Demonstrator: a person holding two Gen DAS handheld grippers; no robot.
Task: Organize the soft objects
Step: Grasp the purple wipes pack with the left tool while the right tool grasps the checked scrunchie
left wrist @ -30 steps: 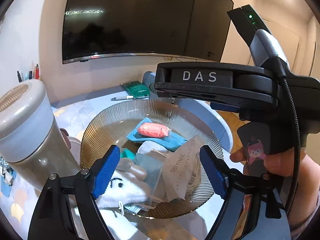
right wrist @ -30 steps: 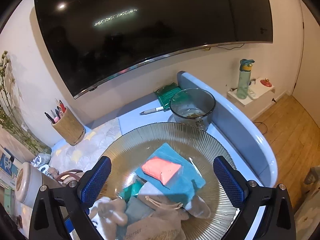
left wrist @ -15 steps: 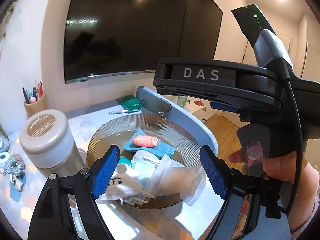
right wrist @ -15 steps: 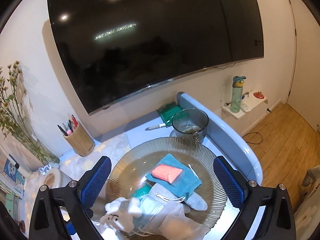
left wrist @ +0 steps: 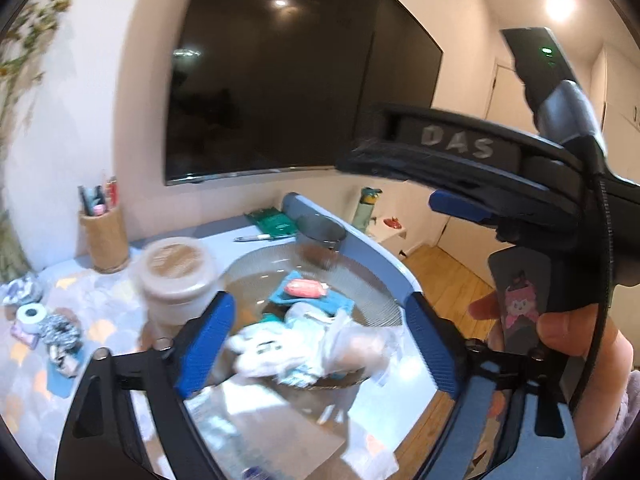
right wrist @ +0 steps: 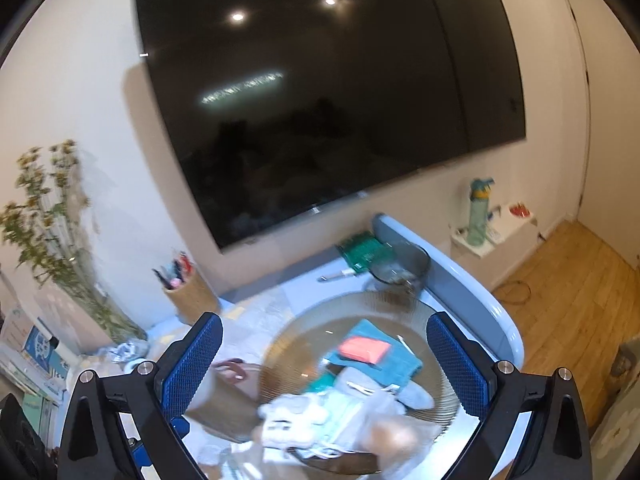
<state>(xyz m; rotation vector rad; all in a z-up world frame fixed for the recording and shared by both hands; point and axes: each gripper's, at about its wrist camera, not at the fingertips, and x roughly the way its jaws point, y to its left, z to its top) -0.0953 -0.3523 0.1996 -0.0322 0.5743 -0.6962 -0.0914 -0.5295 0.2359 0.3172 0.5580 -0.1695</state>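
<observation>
Left gripper [left wrist: 318, 344] spreading wider, nothing between its pads, hanging above the table. Left of it: a lidded jar [left wrist: 176, 276], touching nothing. Centre: ribbed glass bowl [right wrist: 444, 404] holding the soft objects [right wrist: 344, 412], a white plush, pouches, a teal cloth and an orange packet. Right gripper [right wrist: 324, 364] spread wide and empty, over the bowl. Judgement: gathering looks done, both claws clear. Next move likely calls for checking for strays on the table.

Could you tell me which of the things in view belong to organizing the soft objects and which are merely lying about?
Part of the job:
- ribbed glass bowl
- teal cloth
- orange pouch
- white plush toy

Just lying about:
- pen holder
- lidded jar
- green packet
- pen
- water bottle
</observation>
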